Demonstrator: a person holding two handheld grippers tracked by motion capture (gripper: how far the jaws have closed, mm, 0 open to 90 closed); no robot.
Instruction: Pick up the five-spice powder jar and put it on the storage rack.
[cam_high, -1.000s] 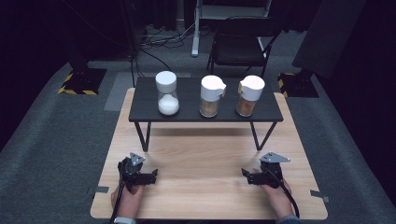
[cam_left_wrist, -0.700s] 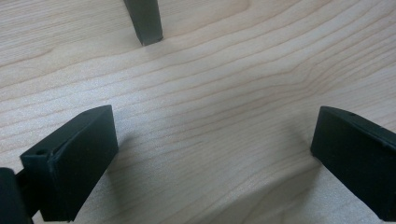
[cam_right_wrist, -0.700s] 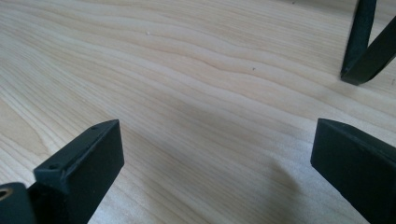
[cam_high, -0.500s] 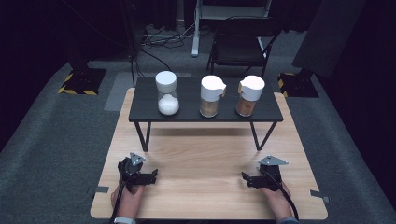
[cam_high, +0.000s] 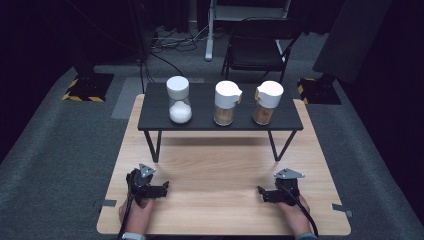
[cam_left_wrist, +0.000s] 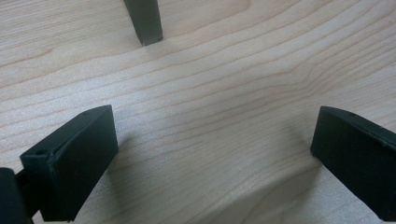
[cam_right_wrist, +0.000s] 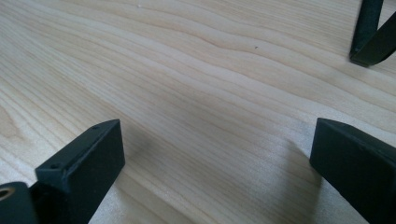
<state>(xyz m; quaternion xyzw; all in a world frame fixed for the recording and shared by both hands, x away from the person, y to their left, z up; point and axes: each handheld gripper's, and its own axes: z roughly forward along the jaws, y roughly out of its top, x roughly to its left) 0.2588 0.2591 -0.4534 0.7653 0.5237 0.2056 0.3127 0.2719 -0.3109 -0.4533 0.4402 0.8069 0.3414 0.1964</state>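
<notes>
Three white-lidded jars stand in a row on a low black shelf (cam_high: 200, 125). The left jar (cam_high: 179, 100) holds white powder, while the middle jar (cam_high: 226, 102) and the right jar (cam_high: 267, 101) hold tan contents. My left gripper (cam_high: 161, 188) (cam_left_wrist: 210, 135) rests on the wooden table (cam_high: 220, 165) near the front left, open, with only bare wood between its jaws. At the front right lies my right gripper (cam_high: 262, 194) (cam_right_wrist: 215, 140), open too and holding nothing. Both point inward toward the table's middle.
The shelf stands on thin black legs; one leg (cam_left_wrist: 144, 21) shows ahead of the left gripper, another (cam_right_wrist: 371, 32) ahead of the right. A black chair (cam_high: 260, 45) stands beyond the table. Bare wood lies between the two grippers.
The right gripper has slid slightly toward the near edge of the table. The left gripper and the jars have stayed put.
</notes>
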